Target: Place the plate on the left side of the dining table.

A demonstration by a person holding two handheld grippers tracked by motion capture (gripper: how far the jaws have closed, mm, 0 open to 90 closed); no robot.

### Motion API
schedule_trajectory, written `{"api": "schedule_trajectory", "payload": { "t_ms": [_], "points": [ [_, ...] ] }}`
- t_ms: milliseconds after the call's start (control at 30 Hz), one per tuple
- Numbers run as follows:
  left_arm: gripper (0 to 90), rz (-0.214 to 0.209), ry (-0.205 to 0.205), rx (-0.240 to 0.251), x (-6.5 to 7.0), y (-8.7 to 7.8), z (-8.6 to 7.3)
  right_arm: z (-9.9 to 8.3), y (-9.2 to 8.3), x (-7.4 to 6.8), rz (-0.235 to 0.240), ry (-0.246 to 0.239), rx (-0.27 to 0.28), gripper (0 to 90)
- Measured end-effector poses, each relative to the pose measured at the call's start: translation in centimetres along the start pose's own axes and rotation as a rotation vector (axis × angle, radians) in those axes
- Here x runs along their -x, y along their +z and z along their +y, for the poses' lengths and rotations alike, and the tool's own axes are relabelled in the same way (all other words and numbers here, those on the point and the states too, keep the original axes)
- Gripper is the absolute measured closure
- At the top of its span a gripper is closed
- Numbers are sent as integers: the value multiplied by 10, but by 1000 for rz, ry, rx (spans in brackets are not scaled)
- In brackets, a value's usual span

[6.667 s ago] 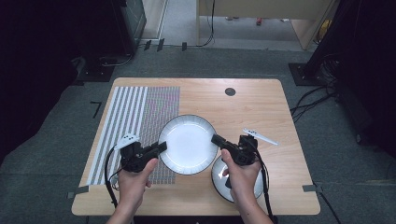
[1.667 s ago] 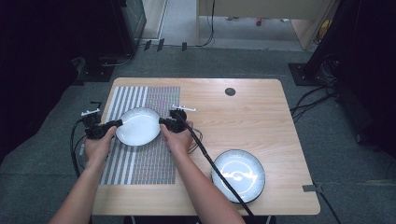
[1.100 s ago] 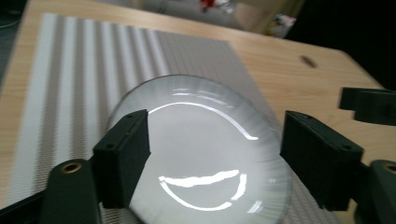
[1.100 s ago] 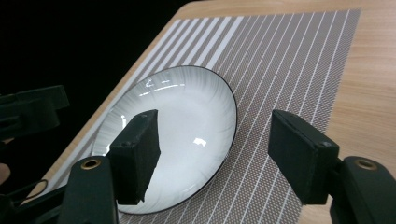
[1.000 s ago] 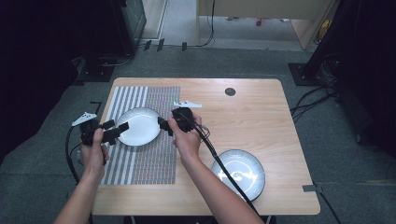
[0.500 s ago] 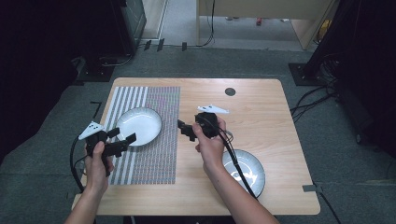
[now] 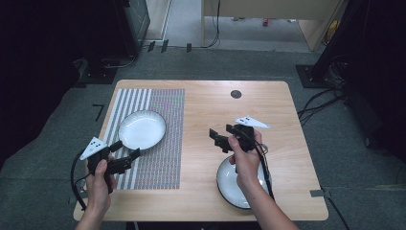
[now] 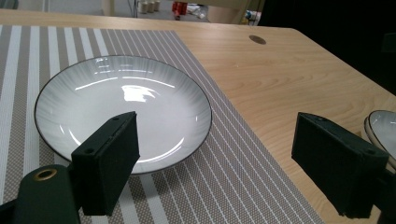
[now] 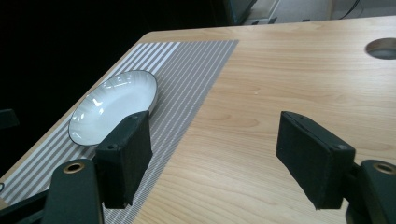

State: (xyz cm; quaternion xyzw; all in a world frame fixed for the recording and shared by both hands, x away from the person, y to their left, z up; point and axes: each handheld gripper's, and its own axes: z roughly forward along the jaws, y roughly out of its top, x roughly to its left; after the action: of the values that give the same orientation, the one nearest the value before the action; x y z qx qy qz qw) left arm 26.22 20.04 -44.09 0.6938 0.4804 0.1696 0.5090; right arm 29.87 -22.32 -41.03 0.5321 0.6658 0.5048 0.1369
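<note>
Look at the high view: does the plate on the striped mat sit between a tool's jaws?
No, the plate lies alone on the mat.

A shallow white plate (image 7: 141,130) with a thin dark rim is seen lying flat and empty, right side up, on the striped grey placemat (image 7: 158,163), toward the mat's far half, untouched.

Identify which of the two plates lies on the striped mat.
The plate at the table's left lies on the striped mat. The other plate, near the right hand, rests on bare wood.
</note>
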Motion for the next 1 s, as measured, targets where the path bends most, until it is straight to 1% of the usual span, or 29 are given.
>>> {"api": "schedule_trajectory", "payload": {
  "t_ms": [67, 133, 267, 333, 467, 633, 767, 867, 1000],
  "points": [
    [151, -2, -7, 3, -2, -3, -3, -3, -7, 7, 3, -7, 0, 272],
    [151, 3, 2, 3, -3, -6, -4, -8, -13, 14, -3, -24, 2, 274],
    [151, 3, 1, 21, -5, -14, -6, -19, -24, 28, -23, -32, 0, 273],
    [151, 10, 0, 30, -7, -18, -7, -24, -31, 36, -26, -26, 7, 273],
    [141, 9, 3, 38, -10, -25, -13, -33, -46, 52, -36, -6, 9, 280],
    [140, 24, -9, 40, -15, -30, -24, -47, -66, 73, -56, 16, 10, 284],
    [140, 37, -19, 33, -18, -32, -34, -57, -78, 86, -85, 17, 8, 283],
    [140, 42, -20, 23, -20, -34, -39, -66, -89, 96, -118, 16, 8, 283],
    [140, 51, -22, 27, -24, -37, -45, -77, -101, 112, -140, 46, 19, 287]
  ]
}}
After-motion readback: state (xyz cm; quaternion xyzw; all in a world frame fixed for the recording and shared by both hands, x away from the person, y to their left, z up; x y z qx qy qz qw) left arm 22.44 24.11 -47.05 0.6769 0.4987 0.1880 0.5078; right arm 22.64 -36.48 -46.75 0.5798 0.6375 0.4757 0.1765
